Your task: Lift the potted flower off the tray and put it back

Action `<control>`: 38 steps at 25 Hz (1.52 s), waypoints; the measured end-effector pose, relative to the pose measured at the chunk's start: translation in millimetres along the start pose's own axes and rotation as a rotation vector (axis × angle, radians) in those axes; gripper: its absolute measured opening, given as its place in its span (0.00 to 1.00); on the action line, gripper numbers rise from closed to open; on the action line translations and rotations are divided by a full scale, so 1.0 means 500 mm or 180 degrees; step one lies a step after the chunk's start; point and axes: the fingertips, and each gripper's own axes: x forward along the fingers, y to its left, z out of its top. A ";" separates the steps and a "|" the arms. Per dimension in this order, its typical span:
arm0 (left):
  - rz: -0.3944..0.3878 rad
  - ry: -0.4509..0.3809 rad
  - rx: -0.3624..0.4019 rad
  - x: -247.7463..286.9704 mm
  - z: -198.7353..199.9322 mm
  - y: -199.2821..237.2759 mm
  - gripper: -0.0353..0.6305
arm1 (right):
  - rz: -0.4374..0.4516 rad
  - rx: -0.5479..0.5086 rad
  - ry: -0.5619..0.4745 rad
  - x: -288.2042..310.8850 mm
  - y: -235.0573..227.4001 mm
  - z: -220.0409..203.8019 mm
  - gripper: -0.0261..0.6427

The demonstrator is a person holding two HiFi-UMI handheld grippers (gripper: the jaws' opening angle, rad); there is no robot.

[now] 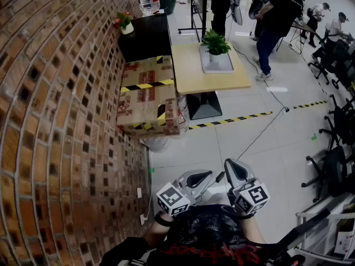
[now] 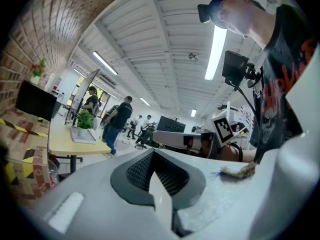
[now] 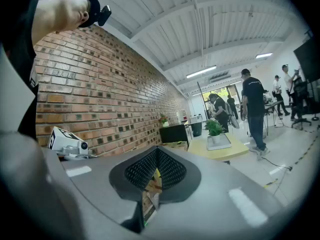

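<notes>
Overhead, the head view has the leafy potted flower [image 1: 216, 42] standing in its flat rectangular tray [image 1: 218, 67] on a pale table [image 1: 206, 81], well apart from both grippers. Left gripper [image 2: 154, 175] view: dimpled black pads pressed together, empty. Right gripper [image 3: 156, 171] view: likewise closed on nothing.

The person wore a black T-shirt [image 1: 213, 229] with red print and a black cap [image 2: 209, 10]. The left gripper [image 1: 206, 176] and right gripper [image 1: 233, 168] were pale grey, with black-and-white marker cubes.

Potted flower [image 1: 216, 42], details perhaps indistinct
</notes>
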 end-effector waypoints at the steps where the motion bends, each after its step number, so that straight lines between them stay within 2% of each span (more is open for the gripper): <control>1: -0.0107 0.0014 0.0056 0.012 0.002 0.007 0.06 | -0.0050 0.0012 0.0019 0.003 -0.006 0.003 0.04; 3: -0.0281 0.0025 0.0168 0.032 0.009 0.024 0.06 | -0.0139 0.0011 0.0061 0.013 -0.023 0.004 0.04; 5: -0.0313 0.0015 0.0210 0.033 0.019 0.045 0.06 | -0.0153 0.0013 0.0126 0.034 -0.033 -0.016 0.04; 7: -0.0207 -0.0017 0.0150 0.024 0.021 0.068 0.06 | -0.0065 0.0064 0.0165 0.062 -0.027 -0.034 0.04; 10: -0.0050 -0.0105 0.0103 0.056 0.035 0.103 0.06 | 0.0137 0.0075 0.0010 0.091 -0.035 -0.005 0.04; 14: 0.0243 -0.0337 0.0059 0.121 0.110 0.168 0.06 | 0.0436 0.0052 -0.0196 0.156 -0.085 0.042 0.04; 16: 0.0349 -0.0343 0.0118 0.160 0.148 0.198 0.06 | 0.0553 0.0085 -0.0248 0.197 -0.120 0.071 0.04; 21: 0.0410 -0.0143 0.0479 0.300 0.227 0.250 0.06 | 0.0709 0.0107 -0.0423 0.253 -0.277 0.178 0.04; 25: 0.0415 -0.0040 0.0470 0.414 0.249 0.282 0.06 | 0.0640 0.0255 -0.0621 0.241 -0.395 0.240 0.04; 30: 0.0315 0.0035 0.0672 0.505 0.251 0.286 0.06 | 0.0483 0.0215 -0.0735 0.225 -0.488 0.251 0.04; 35: 0.0236 0.0141 0.0673 0.567 0.260 0.337 0.06 | 0.0496 0.0244 -0.0686 0.265 -0.551 0.256 0.04; 38: 0.0253 0.0126 0.0534 0.582 0.269 0.377 0.06 | 0.0460 0.0274 -0.0578 0.303 -0.576 0.256 0.04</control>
